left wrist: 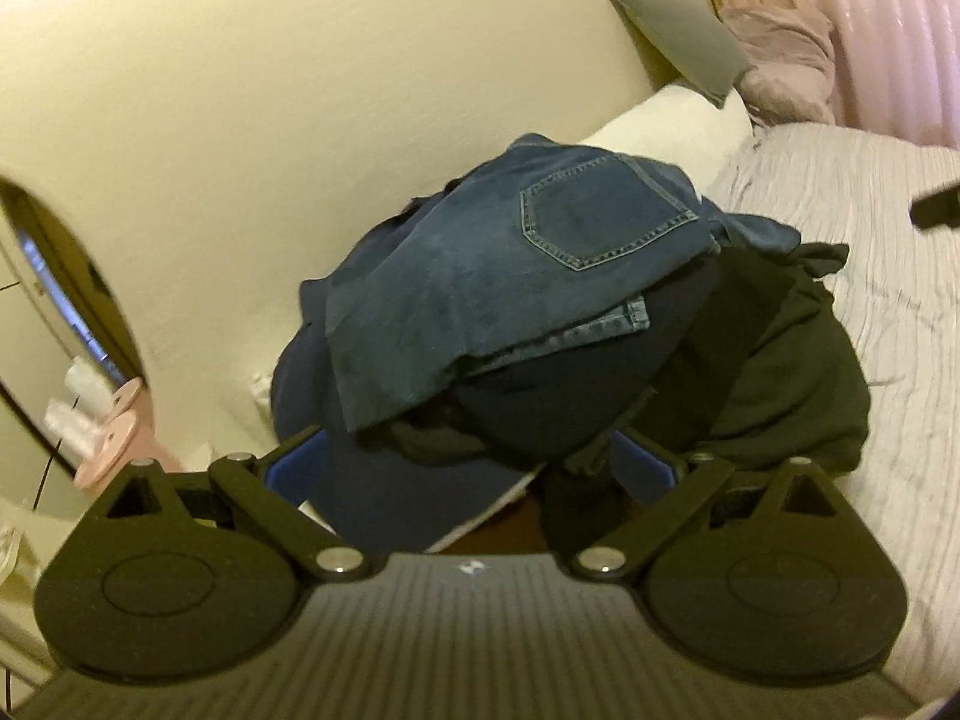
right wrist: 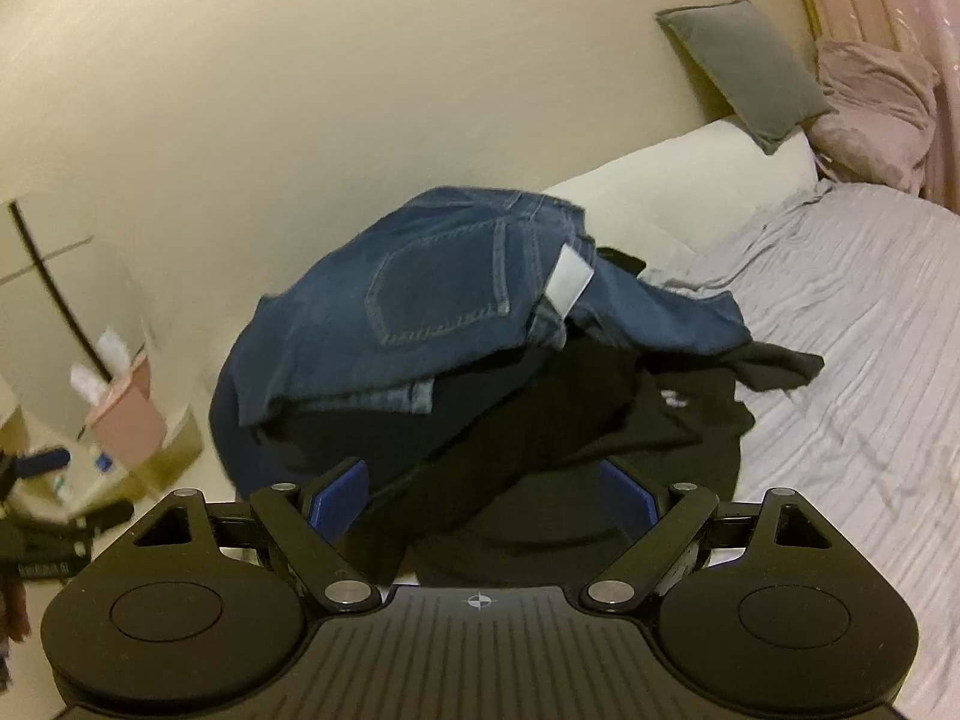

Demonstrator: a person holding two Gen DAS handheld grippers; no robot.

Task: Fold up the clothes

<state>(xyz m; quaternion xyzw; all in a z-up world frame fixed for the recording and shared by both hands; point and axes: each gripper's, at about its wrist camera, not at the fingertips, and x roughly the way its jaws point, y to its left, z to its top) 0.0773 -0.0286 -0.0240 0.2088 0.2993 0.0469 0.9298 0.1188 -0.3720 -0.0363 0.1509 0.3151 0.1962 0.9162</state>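
- My left gripper (left wrist: pixel 471 468) had its jaws spread wide, nothing clasped between them; the blue pads (left wrist: pixel 294 471) stood far apart at the near edge of the clothes heap.
- My right gripper (right wrist: pixel 480 498) was likewise released, jaws wide, with black fabric lying between the pads, but I could not tell whether they touched it.
- The pile of clothes sat straight ahead of both sets of jaws, on the bed (left wrist: pixel 870 222), close against the cream wall (left wrist: pixel 300 90).
- On top of the pile lay the blue jeans (left wrist: pixel 510 258), back pocket up; from the right wrist view a white label (right wrist: pixel 570 285) showed at their waistband.
- Beneath the jeans was a dark navy garment (left wrist: pixel 384 480), reaching down to the left jaws.
- A black garment (right wrist: pixel 600 420) spread from under the jeans toward the right jaws and off to their right, with a small white mark on it.
- Beyond the pile, ahead and right of the jaws, lay a white pillow (right wrist: pixel 690 180), a grey cushion (right wrist: pixel 744 66) leaning on the wall, and a bundle of pink cloth (right wrist: pixel 870 102).
- To the left of my right jaws, I saw a pink box (right wrist: pixel 123 420) and part of the other black gripper.
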